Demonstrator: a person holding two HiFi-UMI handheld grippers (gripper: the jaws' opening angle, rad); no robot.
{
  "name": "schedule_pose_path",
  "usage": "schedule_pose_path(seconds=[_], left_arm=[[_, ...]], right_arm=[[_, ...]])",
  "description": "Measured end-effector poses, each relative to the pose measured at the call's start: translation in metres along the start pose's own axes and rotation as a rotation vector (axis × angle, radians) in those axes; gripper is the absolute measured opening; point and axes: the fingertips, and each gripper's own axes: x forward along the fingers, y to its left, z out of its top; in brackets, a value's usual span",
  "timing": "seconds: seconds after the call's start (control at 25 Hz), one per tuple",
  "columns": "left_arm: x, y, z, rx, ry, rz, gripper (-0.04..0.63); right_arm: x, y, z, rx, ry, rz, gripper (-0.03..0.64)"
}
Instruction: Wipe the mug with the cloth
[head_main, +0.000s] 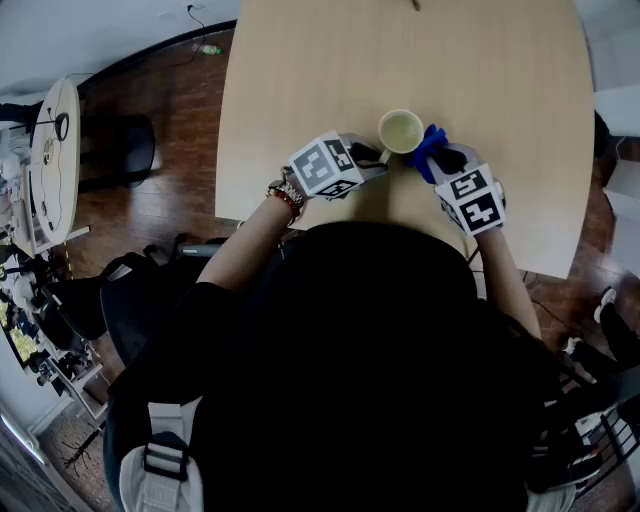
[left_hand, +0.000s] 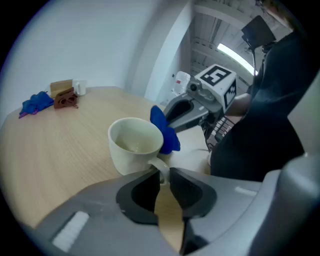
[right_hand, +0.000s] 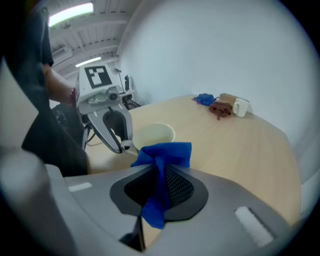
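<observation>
- Pale wood table, seen from above over a person's dark top, with 2 hand-held grippers meeting near its front edge.
- At left, the left gripper has its jaws pinched on the handle of the mug. This is most likely to stop it sliding or turning while it is rubbed.
- In the middle, the cream mug stands upright on the table, mouth up, and looks empty.
- Just right of it, the blue cloth is bunched up and touches the mug's side near the rim. This suggests the outer wall is the part being wiped.
- At right, the right gripper has its jaws pressed together on a fold of the cloth, with a tail hanging below them. A firm pinch like this should let the cloth be dragged over the mug without slipping free.
</observation>
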Motion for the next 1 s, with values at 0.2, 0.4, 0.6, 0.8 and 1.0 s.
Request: schedule_pose_path(seconds=[0.2, 0.4, 0.6, 0.8, 1.0], left_arm=[[-0.003, -0.01, -0.01, 0.148, 0.097, -0.073, 0.069], [-0.005, -0.009, -0.012, 0.23, 0.19, -0.119, 0.072], [-0.003, -0.01, -0.015, 0.279, 0.239, -0.142, 0.074], [-0.006, -0.008, -0.021, 0.351, 0.317, -0.163, 0.075], [-0.007, 0.006, -0.015, 0.484, 0.378, -0.152, 0.074]], right_arm=[[-0.019, 0.005, 0.0, -0.015, -0.027, 0.058, 0.048], [0.004, 0.007, -0.02, -0.003, 0.053, 0.083, 0.048], [0.033, 0.006, -0.043, -0.02, 0.156, 0.104, 0.048], [0.033, 0.004, -0.048, 0.007, 0.169, 0.161, 0.048], [0.003, -0.009, -0.027, 0.158, 0.027, 0.213, 0.048]])
